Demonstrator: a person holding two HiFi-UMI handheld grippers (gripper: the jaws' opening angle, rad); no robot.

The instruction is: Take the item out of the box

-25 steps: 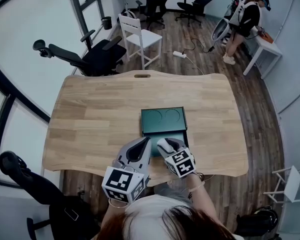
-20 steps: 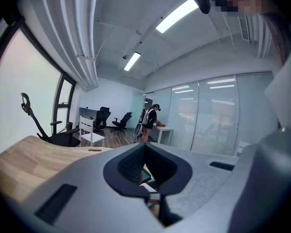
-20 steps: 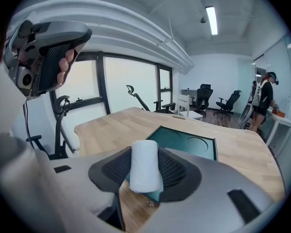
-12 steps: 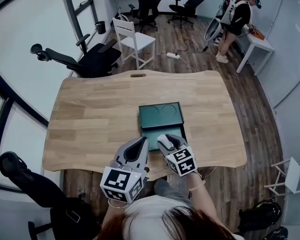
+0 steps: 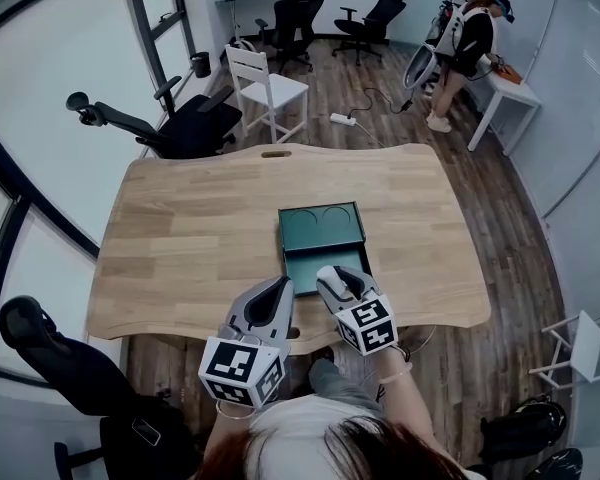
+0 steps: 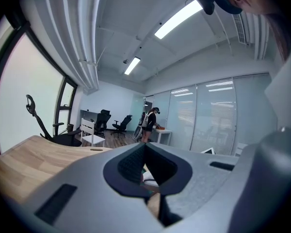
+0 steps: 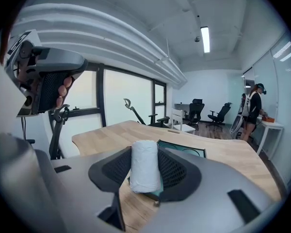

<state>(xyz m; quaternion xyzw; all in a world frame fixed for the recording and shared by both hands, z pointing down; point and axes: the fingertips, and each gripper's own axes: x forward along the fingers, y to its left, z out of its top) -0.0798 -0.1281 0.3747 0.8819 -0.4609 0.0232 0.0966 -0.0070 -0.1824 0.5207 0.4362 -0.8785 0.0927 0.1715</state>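
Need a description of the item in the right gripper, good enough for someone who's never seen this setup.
On the wooden table, an open green box lies near the person's edge. At the box's near end the right gripper clamps a white roll, upright between its dark pads. It is the only white cylinder among green box and grey grippers.

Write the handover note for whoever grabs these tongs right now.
Right tongs: closed on a white roll, held above the near end of the open green box.
Left tongs: shut and empty, beside the right ones near the front edge of the table.
Done: roll gripped.
Left: carry it clear of the box and probably set it on the table.
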